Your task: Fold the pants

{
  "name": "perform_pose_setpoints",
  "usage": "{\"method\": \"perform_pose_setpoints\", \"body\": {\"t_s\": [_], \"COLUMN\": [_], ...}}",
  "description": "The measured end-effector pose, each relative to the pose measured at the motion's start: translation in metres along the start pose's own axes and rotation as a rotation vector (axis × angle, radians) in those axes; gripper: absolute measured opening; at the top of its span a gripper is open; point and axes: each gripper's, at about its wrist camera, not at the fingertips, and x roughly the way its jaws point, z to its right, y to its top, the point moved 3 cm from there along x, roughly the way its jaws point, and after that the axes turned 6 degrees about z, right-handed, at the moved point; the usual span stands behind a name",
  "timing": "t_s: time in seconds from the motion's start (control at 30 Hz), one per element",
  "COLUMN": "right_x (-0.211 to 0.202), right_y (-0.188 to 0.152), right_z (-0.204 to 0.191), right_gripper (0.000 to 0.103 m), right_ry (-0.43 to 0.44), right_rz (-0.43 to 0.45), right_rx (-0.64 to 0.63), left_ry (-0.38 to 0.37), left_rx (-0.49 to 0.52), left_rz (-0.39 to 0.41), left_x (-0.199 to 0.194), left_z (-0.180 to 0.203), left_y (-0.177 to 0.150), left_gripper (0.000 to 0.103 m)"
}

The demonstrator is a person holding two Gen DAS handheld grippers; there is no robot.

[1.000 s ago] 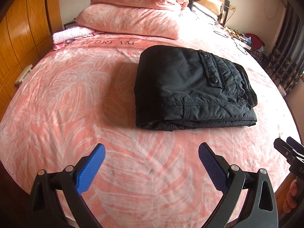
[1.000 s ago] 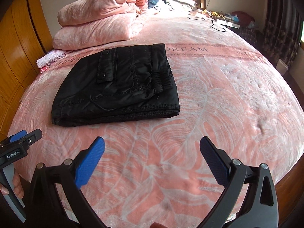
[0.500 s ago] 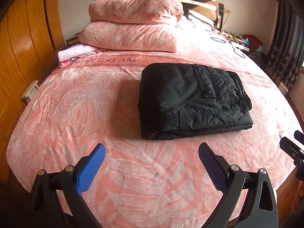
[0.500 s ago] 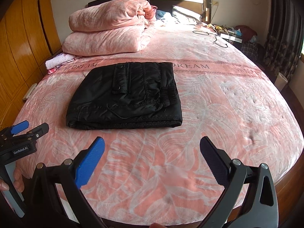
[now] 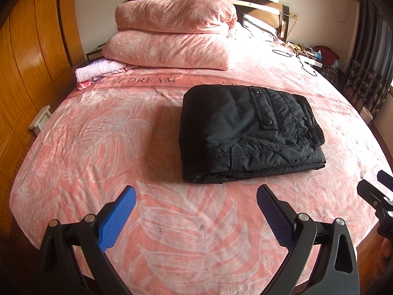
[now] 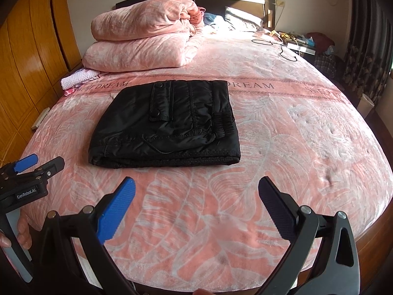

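Pants [image 5: 248, 132] lie in a compact black stack on the bed [image 5: 98, 147], so I judge the folding done. My left gripper [image 5: 196, 211] and right gripper [image 6: 196, 204] hang spread wide, holding nothing, well short of them.

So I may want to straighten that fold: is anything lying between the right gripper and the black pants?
Nothing visible does. Only bare pink bedspread lies between the right gripper, jaws open, and the folded black pants. The left gripper sits off to the side, clear of that path.
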Motion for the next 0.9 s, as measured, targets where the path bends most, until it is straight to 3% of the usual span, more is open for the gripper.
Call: {"method": "perform_pose_setpoints", "body": {"t_s": [0.9], "right_x": [0.0073], "right_y": [-0.0021], "right_z": [0.003], "right_gripper": [0.1], "right_ry": [-0.008], "right_rz": [-0.013], "right_rx": [-0.001], "left_ry": [-0.02], "left_rx": [0.005], "left_rz": [-0.026], "left_x": [0.0094], "left_z": [0.0002], "left_y": [-0.001], "left_gripper": [0.099]}}
